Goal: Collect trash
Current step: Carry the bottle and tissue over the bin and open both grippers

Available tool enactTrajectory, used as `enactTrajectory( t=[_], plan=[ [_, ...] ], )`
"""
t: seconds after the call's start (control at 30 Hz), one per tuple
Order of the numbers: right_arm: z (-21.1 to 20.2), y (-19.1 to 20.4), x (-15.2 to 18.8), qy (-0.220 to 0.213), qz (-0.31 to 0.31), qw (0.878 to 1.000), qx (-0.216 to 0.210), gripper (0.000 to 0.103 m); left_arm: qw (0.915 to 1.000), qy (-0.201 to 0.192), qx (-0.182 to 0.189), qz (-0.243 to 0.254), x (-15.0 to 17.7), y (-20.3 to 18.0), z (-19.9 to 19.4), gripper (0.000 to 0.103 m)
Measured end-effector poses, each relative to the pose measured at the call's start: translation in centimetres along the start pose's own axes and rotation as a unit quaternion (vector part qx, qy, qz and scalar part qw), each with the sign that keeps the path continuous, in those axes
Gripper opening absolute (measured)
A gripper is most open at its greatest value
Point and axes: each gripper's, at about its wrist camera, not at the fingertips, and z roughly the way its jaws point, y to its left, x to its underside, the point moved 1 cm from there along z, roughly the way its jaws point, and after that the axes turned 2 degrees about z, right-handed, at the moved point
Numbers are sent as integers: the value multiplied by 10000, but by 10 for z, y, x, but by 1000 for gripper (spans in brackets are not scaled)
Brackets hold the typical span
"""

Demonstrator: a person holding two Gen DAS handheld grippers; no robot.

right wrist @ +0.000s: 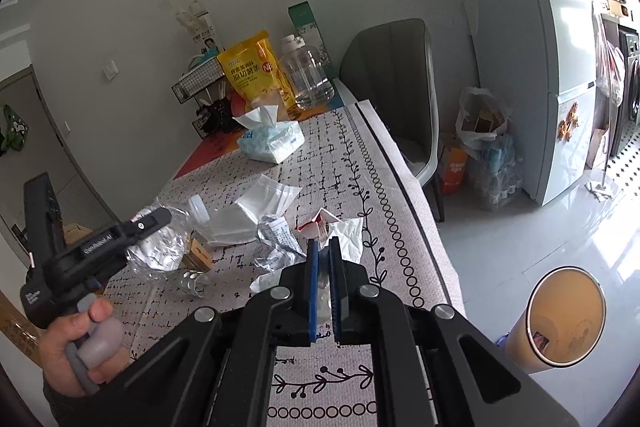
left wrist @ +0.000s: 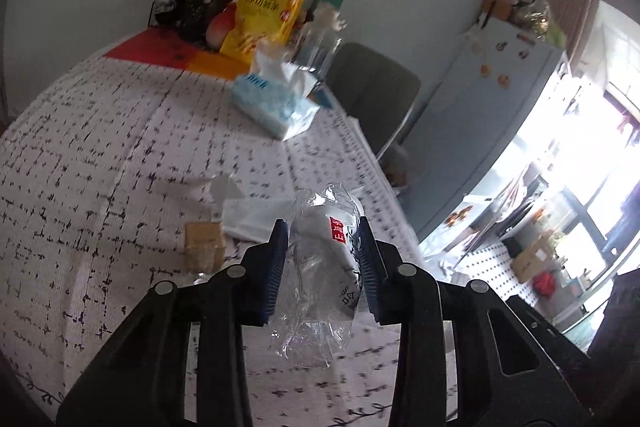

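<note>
Tablecloth point(left wrist: 100, 147) below, left gripper point(left wrist: 322, 231) pinches a wrapper point(left wrist: 320, 267); right gripper point(right wrist: 324, 247) nearly closed on something clear; flimsy wrapper could slip.

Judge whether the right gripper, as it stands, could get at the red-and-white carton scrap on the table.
Probably not yet: the right gripper is already shut on a crumpled wrapper, so though the carton scrap lies just ahead with nothing between, its jaws are occupied.

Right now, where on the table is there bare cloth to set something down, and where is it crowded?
Bare tablecloth lies left of the tissue pack, and along the circle-patterned edge beside the gray chair. It is crowded around the crumpled wrappers and white bags mid-table, and at the wall end by the yellow snack bag and water jug.
</note>
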Motion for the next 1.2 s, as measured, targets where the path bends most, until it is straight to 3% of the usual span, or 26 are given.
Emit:
enactTrajectory(
  t=[0.23,0.47,0.87,1.2],
  plan=[
    [-27,-20,-10,-259,62,9994,220,6,9987,-99,462,188,5,-45,-6,35],
    [-60,-69,-15,-580,459,9964,414,6,9942,235,856,611,30,-116,17,35],
    [-98,-227,3,-963,1768,9726,1159,6,9762,1189,1435,1112,95,-259,115,35],
    [-95,-347,33,-865,2482,9514,1603,6,9590,1996,1422,1422,176,-332,200,35]
  ],
)
